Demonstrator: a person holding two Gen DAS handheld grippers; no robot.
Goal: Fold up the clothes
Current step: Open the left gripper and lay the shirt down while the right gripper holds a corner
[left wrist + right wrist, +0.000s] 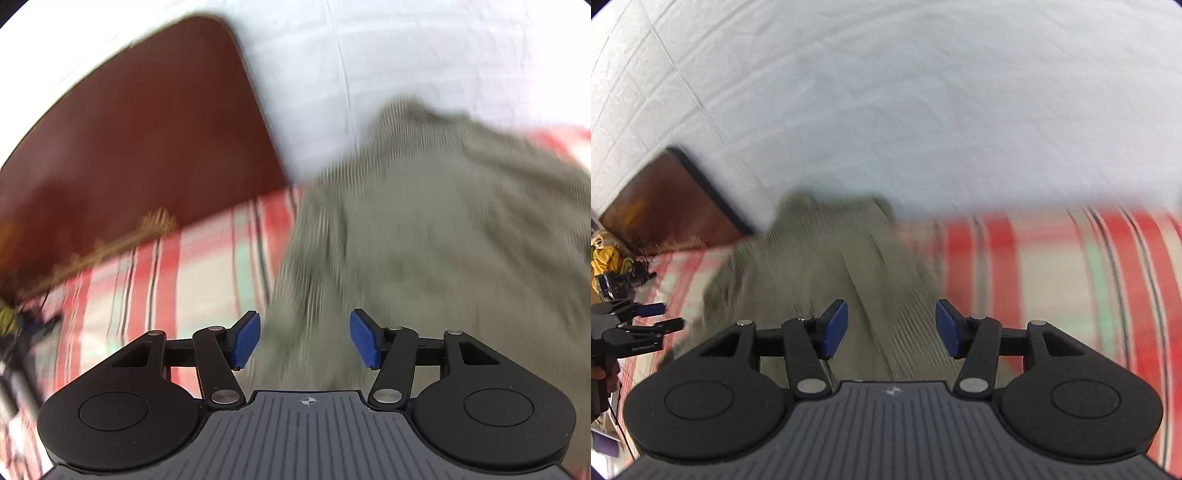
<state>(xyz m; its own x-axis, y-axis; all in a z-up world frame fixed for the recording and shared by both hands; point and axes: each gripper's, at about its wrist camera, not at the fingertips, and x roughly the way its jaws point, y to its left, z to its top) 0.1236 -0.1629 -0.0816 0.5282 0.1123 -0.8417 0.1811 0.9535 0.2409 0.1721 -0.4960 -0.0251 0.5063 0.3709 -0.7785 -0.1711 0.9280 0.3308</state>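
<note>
Your white wall (886, 92) fills the back of both views, and below it the red plaid bedspread (1071, 277) runs across. The olive garment (831, 266) lies on that bedspread, one end reaching up to the wall. A brown headboard (129, 129) stands to the left of the garment, against the wall. Your left gripper (304, 339) hangs over the garment's near edge, jaws apart with nothing pinched between the blue pads. Your right gripper (892, 328) sits above the garment too, jaws likewise parted and empty. Both views are blurred.
</note>
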